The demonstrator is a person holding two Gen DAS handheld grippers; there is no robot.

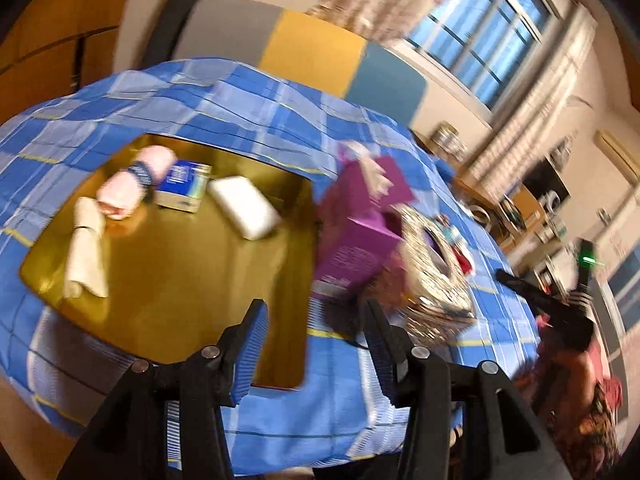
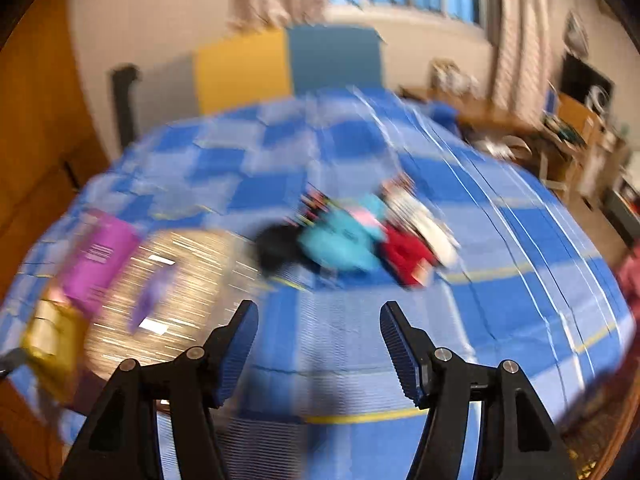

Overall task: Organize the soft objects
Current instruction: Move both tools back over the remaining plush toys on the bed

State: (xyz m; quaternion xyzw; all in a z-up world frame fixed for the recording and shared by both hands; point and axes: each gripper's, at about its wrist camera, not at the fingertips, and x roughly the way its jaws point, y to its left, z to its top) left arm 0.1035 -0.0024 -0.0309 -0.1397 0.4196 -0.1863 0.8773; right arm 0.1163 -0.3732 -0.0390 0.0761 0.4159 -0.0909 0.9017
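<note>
A gold tray [image 1: 172,280] lies on the blue checked cloth and holds a pink rolled cloth with a dark band [image 1: 136,184], a beige rolled cloth [image 1: 86,252], a blue-white box [image 1: 184,184] and a white pad [image 1: 246,206]. My left gripper [image 1: 316,320] is open and empty above the tray's near right corner. My right gripper [image 2: 318,320] is open and empty above the cloth. Ahead of it lies a blurred heap of soft things: black [image 2: 276,250], turquoise [image 2: 340,244], red [image 2: 406,258] and white [image 2: 424,224].
A purple box [image 1: 360,224] stands right of the tray, beside a woven basket [image 1: 436,280]. Both show blurred in the right wrist view: the box [image 2: 100,256] and the basket [image 2: 176,292]. The other gripper [image 1: 560,304] is at the right. Desks and shelves [image 2: 568,132] stand beyond the cloth.
</note>
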